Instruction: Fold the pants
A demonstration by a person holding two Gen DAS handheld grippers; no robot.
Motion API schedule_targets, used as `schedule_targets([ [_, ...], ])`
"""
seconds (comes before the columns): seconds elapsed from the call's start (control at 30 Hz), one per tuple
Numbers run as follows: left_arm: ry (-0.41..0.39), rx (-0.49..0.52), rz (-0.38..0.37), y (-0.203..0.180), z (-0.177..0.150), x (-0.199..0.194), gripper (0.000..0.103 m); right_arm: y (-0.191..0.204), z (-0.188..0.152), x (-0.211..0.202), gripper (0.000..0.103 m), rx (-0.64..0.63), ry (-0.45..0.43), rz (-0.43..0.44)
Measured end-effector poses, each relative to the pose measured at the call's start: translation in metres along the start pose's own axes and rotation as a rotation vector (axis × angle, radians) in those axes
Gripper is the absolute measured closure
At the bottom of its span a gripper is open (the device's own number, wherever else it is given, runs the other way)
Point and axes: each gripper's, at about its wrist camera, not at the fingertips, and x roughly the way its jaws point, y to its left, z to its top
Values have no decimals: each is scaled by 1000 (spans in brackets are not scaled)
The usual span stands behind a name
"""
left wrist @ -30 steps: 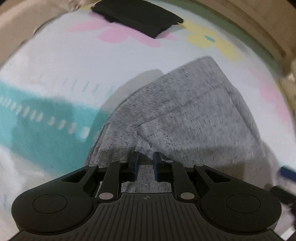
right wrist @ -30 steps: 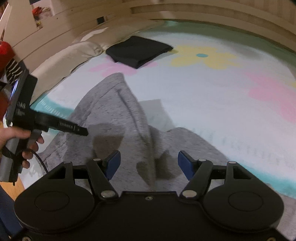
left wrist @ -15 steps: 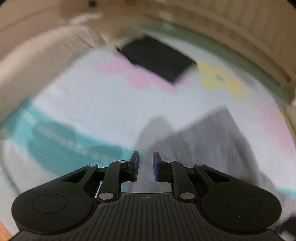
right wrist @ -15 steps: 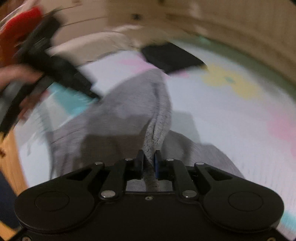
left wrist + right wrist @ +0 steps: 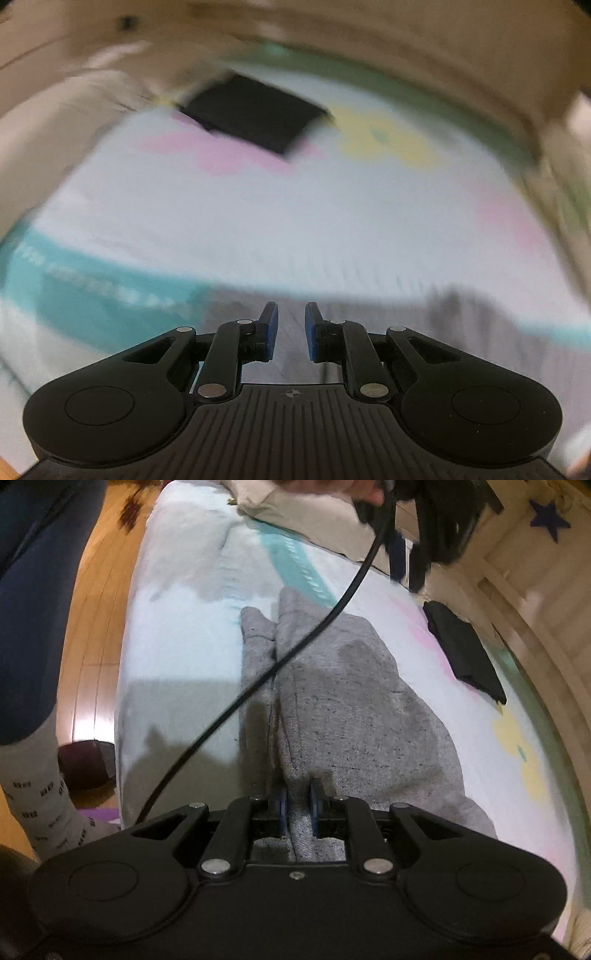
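Pinching grey pants (image 5: 332, 709), right gripper (image 5: 297, 808) jaws just closed; left gripper (image 5: 291, 328) jaws narrow, empty.

black cable (image 5: 295, 653) crossing pants (image 5: 343, 701), open sheet (image 5: 295, 221)

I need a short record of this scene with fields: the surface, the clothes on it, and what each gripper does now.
surface: bed sheet with pastel flower print
main garment: grey pants, lying along the sheet, partly folded
other garment: folded black cloth near the far edge
right gripper: jaws have just been closing, now pinched on a raised fold of the grey pants
left gripper: jaws narrow, a gap between the pads, grey fabric seen behind; picture blurred, grip unclear
cable: black, hangs across the right wrist view
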Motion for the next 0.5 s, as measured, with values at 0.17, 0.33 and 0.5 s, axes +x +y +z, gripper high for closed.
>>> schedule_targets([
  [0.17,27,72,154,-6,-10,11,87,-10,5,-3,83,43,-14,7],
  [0.33,33,-136,105,34,-17,-2,87,-13,5,-4,83,55,-26,-7],
  [0.5,31,-231,77,52,-32,-15,86,-21,5,-2,83,99,-20,14],
])
